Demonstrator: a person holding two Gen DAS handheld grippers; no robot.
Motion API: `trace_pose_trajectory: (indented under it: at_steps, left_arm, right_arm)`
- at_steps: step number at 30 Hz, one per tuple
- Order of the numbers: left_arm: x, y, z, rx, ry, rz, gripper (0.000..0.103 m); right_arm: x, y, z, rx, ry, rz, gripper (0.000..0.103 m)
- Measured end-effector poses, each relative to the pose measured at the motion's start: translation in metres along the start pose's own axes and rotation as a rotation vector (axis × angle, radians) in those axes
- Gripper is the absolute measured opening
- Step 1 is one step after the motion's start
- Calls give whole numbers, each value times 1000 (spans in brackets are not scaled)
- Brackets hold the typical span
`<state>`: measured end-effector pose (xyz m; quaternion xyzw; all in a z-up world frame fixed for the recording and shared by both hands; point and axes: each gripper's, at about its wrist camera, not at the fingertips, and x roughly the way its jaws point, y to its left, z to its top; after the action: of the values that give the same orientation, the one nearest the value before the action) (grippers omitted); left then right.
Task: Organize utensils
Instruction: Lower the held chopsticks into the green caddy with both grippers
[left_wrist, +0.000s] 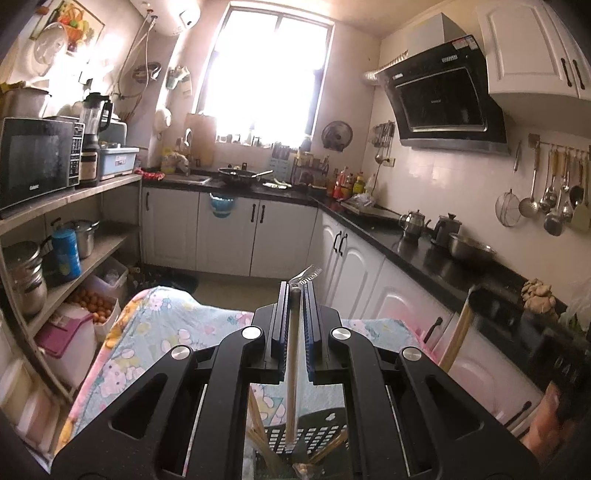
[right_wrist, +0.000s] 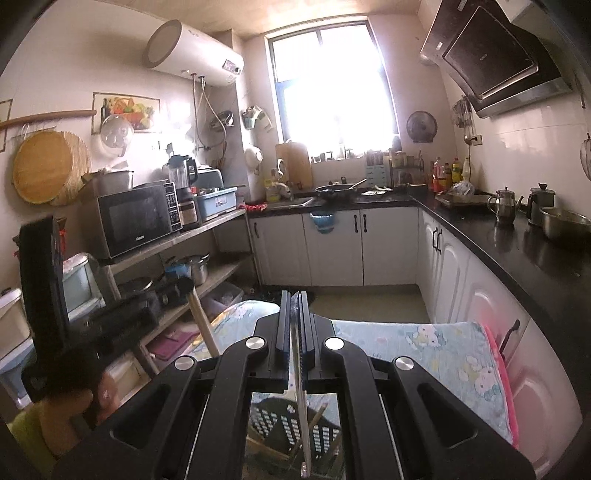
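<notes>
Left gripper (left_wrist: 295, 291) clamped on a wooden-handled utensil (left_wrist: 292, 369) hanging straight down, right gripper (right_wrist: 294, 295) pinched on a thin white utensil (right_wrist: 303, 417), black slotted basket (right_wrist: 273, 424) below both, floral cloth (left_wrist: 177, 325) beyond.

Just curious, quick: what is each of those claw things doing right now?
Left gripper: closed on a wooden stick-like utensil.
Right gripper: closed on a thin pale utensil.

At lower centre, a smooth wooden stick (left_wrist: 293, 369) is showing between matt black plastic fingers (left_wrist: 282, 325). Below, a perforated dark plastic basket (left_wrist: 314, 439) is sitting on soft printed cloth (left_wrist: 166, 325). At right, a glossy black countertop (left_wrist: 417, 254) is reflecting light.
</notes>
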<state>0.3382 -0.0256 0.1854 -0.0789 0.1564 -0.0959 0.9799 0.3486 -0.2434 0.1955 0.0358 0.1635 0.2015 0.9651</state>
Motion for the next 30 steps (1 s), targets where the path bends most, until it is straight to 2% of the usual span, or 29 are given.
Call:
trace_pose_trajectory:
  at_steps: [7, 14, 30]
  left_arm:
    - [20, 6, -20, 2, 70, 10, 2]
    - [36, 10, -42, -1, 127, 7, 2]
    - [47, 13, -70, -5, 189, -24, 2]
  right_arm:
    - [18, -6, -10, -4, 14, -36, 4]
    - [41, -14, -35, 13, 62, -54, 4]
    - [62, -25, -76, 21, 148, -99, 4]
